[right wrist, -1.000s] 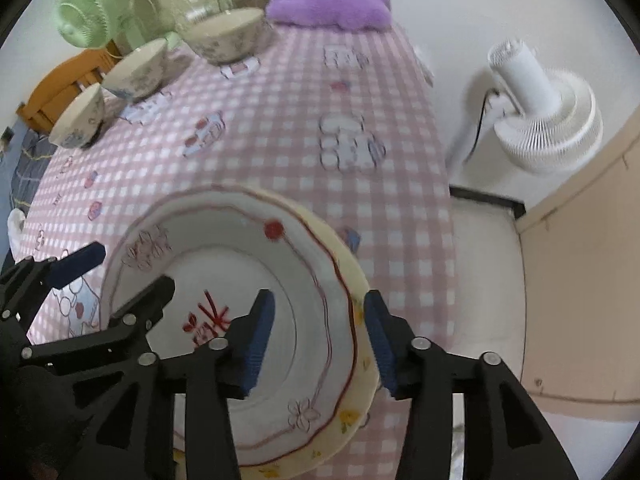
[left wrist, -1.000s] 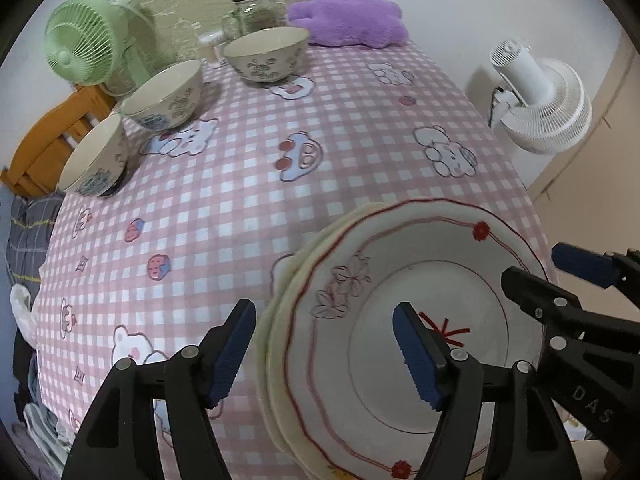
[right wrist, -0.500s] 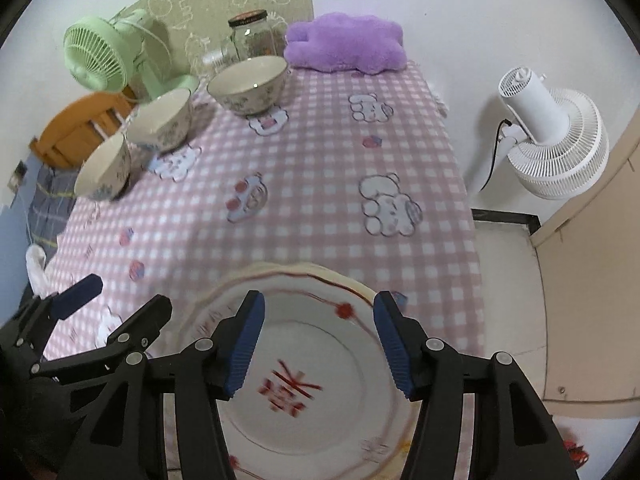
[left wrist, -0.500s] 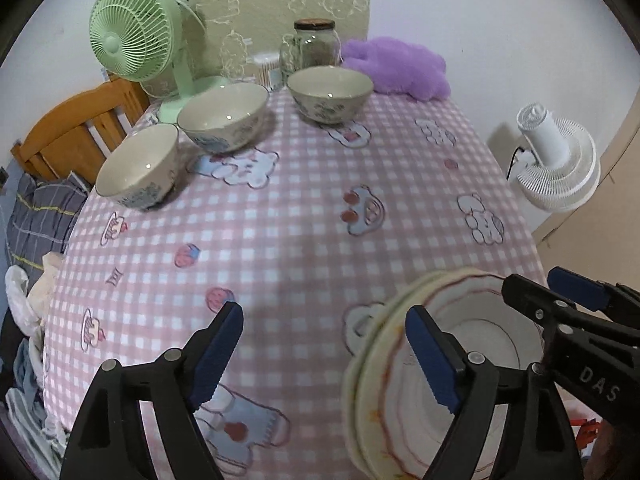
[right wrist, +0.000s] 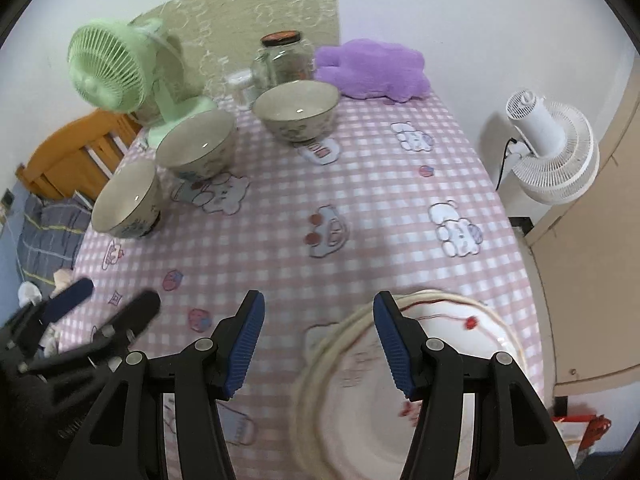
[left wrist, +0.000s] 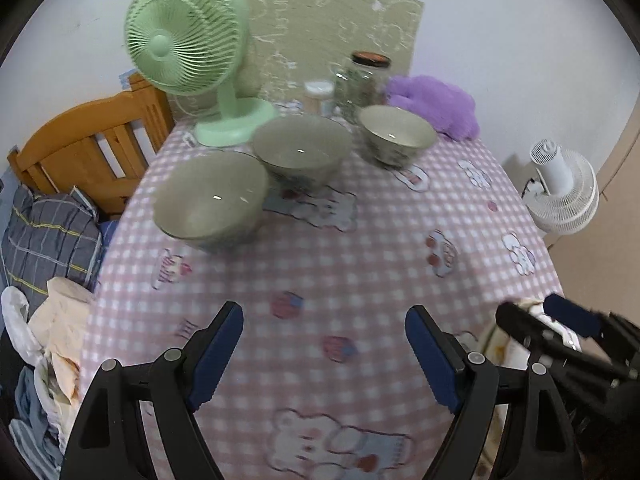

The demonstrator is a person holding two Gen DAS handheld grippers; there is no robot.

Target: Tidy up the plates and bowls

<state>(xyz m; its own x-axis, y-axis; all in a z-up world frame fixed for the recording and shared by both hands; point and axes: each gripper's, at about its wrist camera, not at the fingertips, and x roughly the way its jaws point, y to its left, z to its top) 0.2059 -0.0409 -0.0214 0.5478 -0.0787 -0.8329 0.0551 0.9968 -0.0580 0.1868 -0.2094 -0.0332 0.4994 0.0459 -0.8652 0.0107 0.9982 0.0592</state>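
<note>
Plates sat stacked at the table's near edge, looking done, while three bowls stood apart and unstacked at the far side, with left gripper and right gripper both spread, empty.

Centre of tablecloth is free, wide lane. At 10-12 o'clock three bowls block, w/ green fan and jar behind. Plate stack sits at 5 o'clock.
</note>
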